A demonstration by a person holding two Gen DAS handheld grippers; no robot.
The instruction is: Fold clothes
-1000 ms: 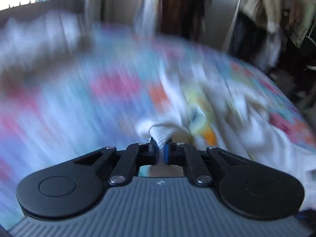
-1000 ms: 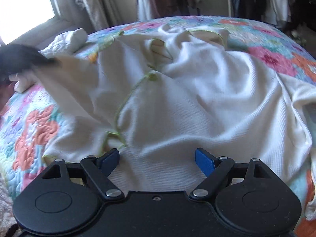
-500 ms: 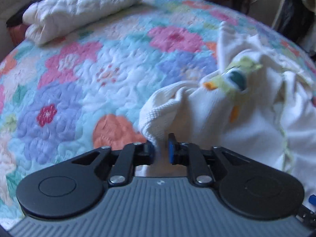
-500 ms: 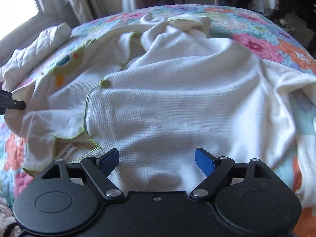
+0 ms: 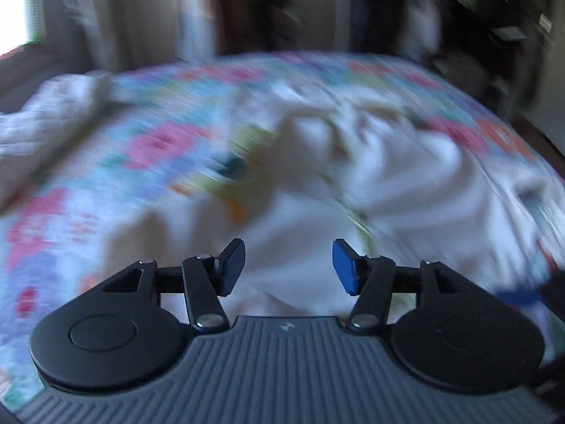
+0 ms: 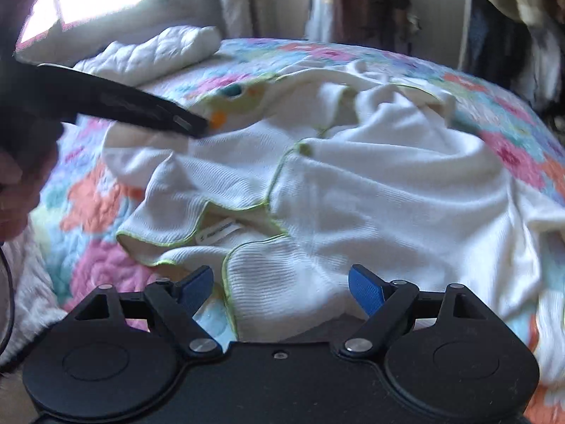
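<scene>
Lying rumpled across the floral quilt (image 6: 95,208) of the bed: a white waffle-knit garment (image 6: 388,212) with green piping, its label (image 6: 217,231) showing near the front and a colourful patch (image 6: 233,95) at its far left. Hovering over the near hem, jaws spread wide with nothing between them: the right gripper (image 6: 280,288). Reaching in over the garment's left part, seen side-on from the right wrist view and head-on in its own blurred view, jaws likewise wide apart and gripping nothing: the left gripper (image 5: 287,265). Sitting far left on the quilt: a folded white quilted blanket (image 6: 152,53). Hanging beyond the bed: clothes (image 6: 512,17).
</scene>
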